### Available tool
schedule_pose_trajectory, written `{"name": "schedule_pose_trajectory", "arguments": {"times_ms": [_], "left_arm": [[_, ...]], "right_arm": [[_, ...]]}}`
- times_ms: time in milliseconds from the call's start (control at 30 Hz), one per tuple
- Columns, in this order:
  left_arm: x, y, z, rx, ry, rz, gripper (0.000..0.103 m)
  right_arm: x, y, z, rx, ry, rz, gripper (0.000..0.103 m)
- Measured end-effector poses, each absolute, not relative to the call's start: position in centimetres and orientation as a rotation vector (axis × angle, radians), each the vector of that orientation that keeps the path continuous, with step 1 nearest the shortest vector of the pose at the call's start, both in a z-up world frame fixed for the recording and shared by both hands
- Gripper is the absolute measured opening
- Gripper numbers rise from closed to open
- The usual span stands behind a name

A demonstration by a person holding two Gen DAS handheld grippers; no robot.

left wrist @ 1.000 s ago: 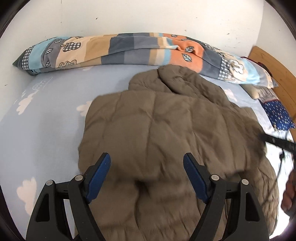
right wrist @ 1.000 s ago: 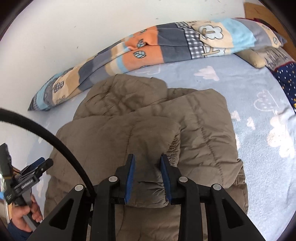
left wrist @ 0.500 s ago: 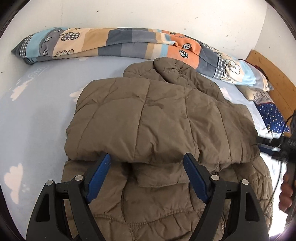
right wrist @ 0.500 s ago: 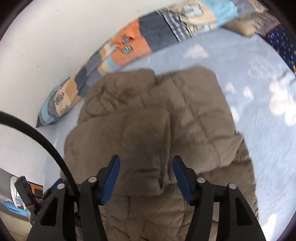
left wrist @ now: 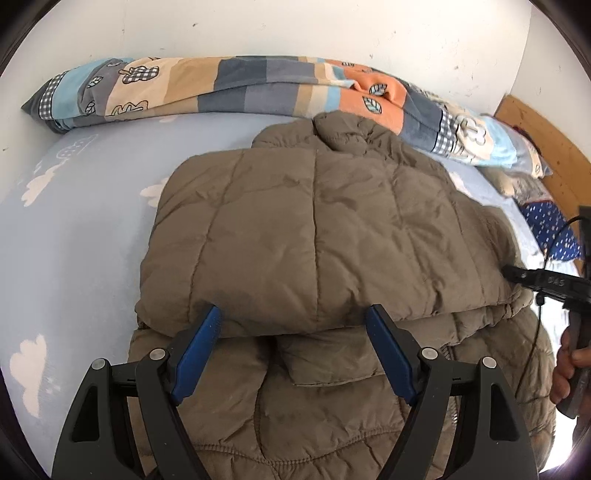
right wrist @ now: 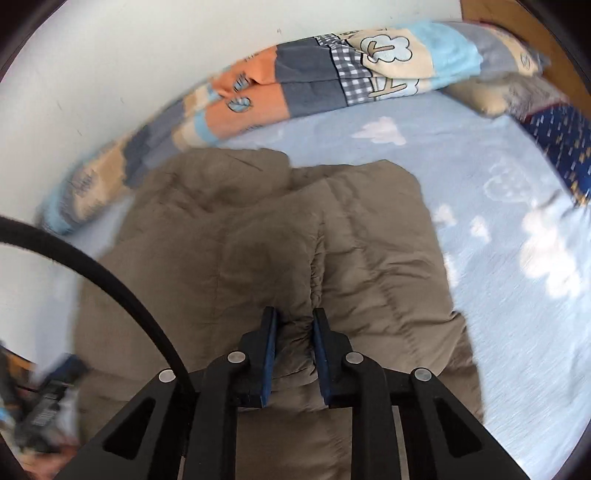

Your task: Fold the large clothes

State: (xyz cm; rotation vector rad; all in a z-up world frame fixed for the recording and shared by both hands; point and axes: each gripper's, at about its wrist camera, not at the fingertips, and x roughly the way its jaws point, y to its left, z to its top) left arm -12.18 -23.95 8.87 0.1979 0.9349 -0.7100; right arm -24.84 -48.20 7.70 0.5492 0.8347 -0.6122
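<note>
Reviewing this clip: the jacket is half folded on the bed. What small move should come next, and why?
Probably lift the right gripper slightly: its jaws are closing on a pinch of the brown jacket near its folded edge, while the left gripper stands open over that fold, gripping nothing.

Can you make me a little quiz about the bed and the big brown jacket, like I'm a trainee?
1. True or false: the brown jacket lies on a blue sheet with white clouds.
2. What lies along the wall behind the jacket? A) a patchwork blanket B) a suitcase C) a ladder
3. Fill in: the left gripper has its jaws ___ (open or shut).
Key: 1 true; 2 A; 3 open.
</note>
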Motion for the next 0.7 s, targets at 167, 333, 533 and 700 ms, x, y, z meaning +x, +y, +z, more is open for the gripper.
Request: {"name": "schedule_pose_trajectory", "arguments": {"times_ms": [167, 333, 533, 700], "left_arm": [[-12.2, -23.8, 9.3, 0.194, 0.925, -0.71, 0.08], [-11.7, -23.0, 10.5, 0.142, 0.895, -0.702, 0.08], [-11.7, -23.4, 10.1, 0.172, 0.9, -0.698, 0.08], [-11.3, -24.7, 7.6, 0.242, 0.952, -0.681, 0.08]], "right_arm": [[-24.6, -48.6, 6.8, 0.566, 0.882, -0.623, 0.04], [-26.9, -47.8, 10.9, 0.491, 0.768, -0.698, 0.049], [-25.1, -45.5, 11.3, 0.44, 0.73, -0.599, 0.048], [-22.7, -46.2, 6.3, 0.472, 0.892, -0.535, 0.048]]}}
